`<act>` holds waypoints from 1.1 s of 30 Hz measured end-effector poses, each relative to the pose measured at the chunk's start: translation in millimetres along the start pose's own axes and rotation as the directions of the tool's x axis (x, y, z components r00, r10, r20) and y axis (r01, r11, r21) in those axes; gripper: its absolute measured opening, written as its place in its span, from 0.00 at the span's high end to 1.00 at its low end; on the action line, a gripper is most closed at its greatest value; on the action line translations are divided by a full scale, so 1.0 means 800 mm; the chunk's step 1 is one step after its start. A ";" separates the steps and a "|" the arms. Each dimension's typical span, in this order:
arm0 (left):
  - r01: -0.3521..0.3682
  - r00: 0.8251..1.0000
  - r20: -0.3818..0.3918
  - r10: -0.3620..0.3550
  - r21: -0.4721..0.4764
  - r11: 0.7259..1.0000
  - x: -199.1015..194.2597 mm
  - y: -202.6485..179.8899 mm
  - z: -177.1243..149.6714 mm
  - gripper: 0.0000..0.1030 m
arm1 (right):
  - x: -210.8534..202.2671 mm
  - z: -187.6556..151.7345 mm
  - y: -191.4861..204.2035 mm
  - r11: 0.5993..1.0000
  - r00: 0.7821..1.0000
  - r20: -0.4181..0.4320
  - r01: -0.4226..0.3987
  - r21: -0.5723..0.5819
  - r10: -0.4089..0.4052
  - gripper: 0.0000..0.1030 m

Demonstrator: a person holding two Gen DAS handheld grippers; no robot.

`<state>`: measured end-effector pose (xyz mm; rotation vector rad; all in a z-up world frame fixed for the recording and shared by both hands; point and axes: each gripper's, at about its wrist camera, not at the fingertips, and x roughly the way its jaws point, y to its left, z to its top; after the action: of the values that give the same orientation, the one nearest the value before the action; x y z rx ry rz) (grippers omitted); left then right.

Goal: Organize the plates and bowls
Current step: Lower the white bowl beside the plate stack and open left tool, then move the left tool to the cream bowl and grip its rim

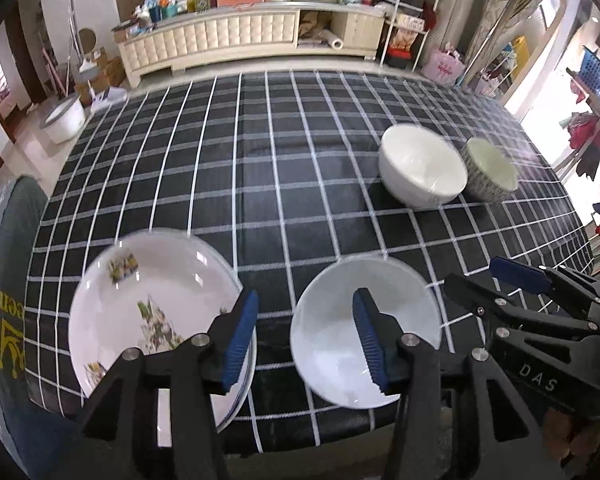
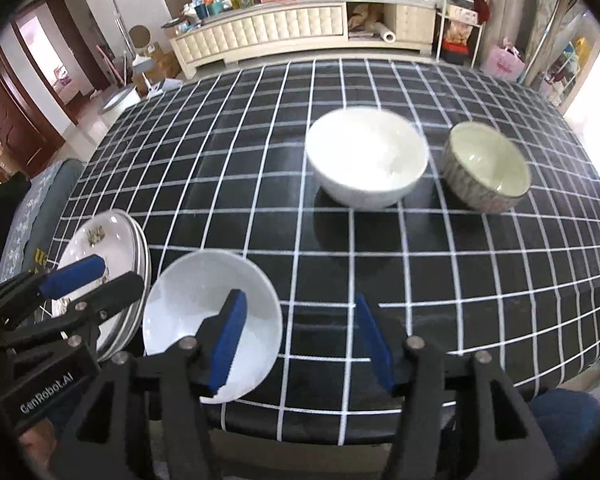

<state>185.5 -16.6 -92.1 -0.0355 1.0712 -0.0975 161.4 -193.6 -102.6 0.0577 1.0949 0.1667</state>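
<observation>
A stack of floral white plates (image 1: 140,300) (image 2: 112,248) sits at the table's near left edge. Right beside it lies a shallow white bowl (image 1: 328,320) (image 2: 188,292). Farther back on the right stand a deep white bowl (image 1: 420,168) (image 2: 366,156) and a patterned bowl with a pale green inside (image 1: 490,170) (image 2: 486,166), close together. My left gripper (image 1: 306,340) (image 2: 96,284) hangs open, straddling the gap between the plates and the shallow bowl. My right gripper (image 2: 300,344) (image 1: 484,280) is open too, just right of the shallow bowl, holding nothing.
A black tablecloth with a white grid (image 1: 260,180) covers the table. Behind it run a cream cabinet (image 1: 240,40) loaded with clutter, a white shelf rack (image 1: 408,12) and a pink bag (image 1: 444,66). A white basin (image 1: 64,120) is on the floor at left.
</observation>
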 end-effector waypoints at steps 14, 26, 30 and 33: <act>0.037 0.993 0.107 -0.043 0.051 0.998 -0.032 -0.036 0.069 0.48 | -0.052 0.058 -0.039 1.000 0.994 0.103 0.021 0.017 -0.023 0.40; 0.076 0.992 0.098 -0.080 0.052 0.996 -0.005 -0.047 0.122 0.48 | -0.036 0.104 -0.066 0.999 0.995 0.092 0.034 0.016 -0.036 0.40; 0.062 0.995 0.071 -0.065 0.042 0.997 0.019 -0.048 0.133 0.48 | -0.020 0.115 -0.073 1.000 0.997 0.072 0.026 0.008 -0.026 0.40; 0.059 0.997 0.042 -0.061 0.052 0.997 0.039 -0.053 0.141 0.48 | -0.004 0.122 -0.078 0.999 0.998 0.050 0.034 0.000 -0.034 0.40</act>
<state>296.5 -64.0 -62.1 -0.0242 1.0240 -0.1769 253.0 -252.4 -63.0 0.0420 1.0452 0.1351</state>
